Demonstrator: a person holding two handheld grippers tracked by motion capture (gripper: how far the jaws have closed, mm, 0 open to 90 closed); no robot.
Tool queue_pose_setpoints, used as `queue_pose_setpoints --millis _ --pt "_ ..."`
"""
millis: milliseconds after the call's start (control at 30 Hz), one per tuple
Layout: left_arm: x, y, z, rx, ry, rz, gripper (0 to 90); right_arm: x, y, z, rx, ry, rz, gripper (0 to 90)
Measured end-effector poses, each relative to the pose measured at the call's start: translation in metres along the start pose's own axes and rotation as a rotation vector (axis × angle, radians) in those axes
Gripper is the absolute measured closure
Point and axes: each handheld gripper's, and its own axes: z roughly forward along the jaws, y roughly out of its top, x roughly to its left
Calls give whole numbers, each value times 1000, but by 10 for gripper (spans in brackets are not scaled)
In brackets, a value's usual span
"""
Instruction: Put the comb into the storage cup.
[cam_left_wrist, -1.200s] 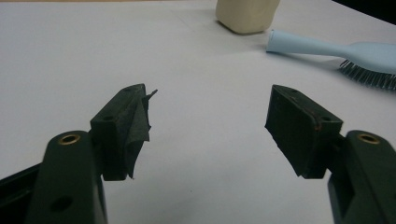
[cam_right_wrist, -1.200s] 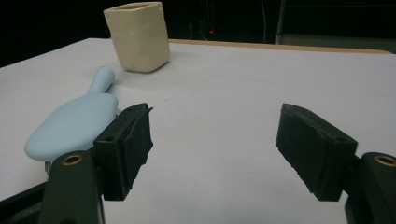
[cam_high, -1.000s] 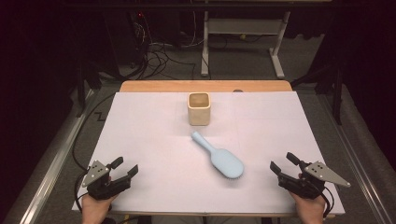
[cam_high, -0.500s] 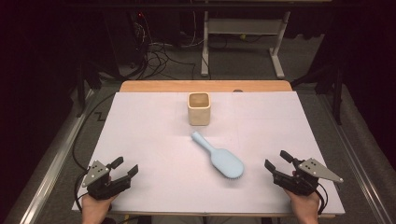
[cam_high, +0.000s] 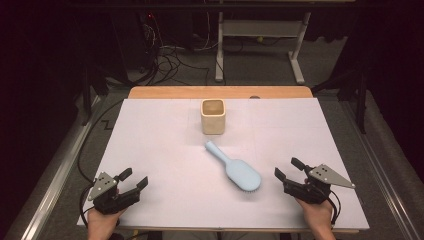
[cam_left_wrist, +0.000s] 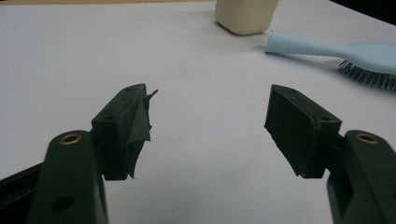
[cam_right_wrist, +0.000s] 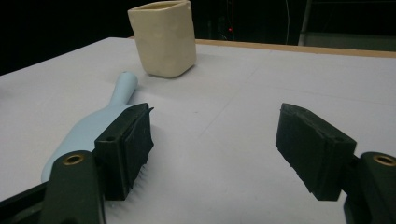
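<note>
A light blue hairbrush (cam_high: 236, 167) lies bristles down on the white table cover (cam_high: 160, 145), its handle toward a cream square cup (cam_high: 213, 116) that stands upright farther back. My right gripper (cam_high: 289, 168) is open just right of the brush head, with nothing between its jaws. In the right gripper view the hairbrush (cam_right_wrist: 100, 123) lies partly behind the left jaw and the cup (cam_right_wrist: 163, 39) stands beyond it. Near the front left corner my left gripper (cam_high: 134, 178) rests open and empty. From the left gripper view, the hairbrush (cam_left_wrist: 327, 49) and the cup (cam_left_wrist: 245, 16) sit at the upper right.
A wooden table edge (cam_high: 220, 92) runs along the back of the white cover. Beyond it on the floor are tangled cables (cam_high: 170, 55) and a white desk frame (cam_high: 260, 40). Metal rails (cam_high: 55, 170) run along both sides of the table.
My right gripper has slid left along the front of the table, closer to the brush head. The left gripper, brush and cup have stayed put.
</note>
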Motion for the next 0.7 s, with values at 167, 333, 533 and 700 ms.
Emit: queue_pose_setpoints --millis 167,333,533,700 --pt "0 0 0 -1 -4 -2 315 2 4 5 -8 6 -8 277" --pt "0 0 0 -1 -6 -7 315 5 8 10 -8 5 -13 277" --pt "0 0 0 -2 -10 -6 315 8 14 18 -10 8 -21 281" --pt "0 1 0 -3 -11 -6 315 12 20 27 -9 19 -24 293"
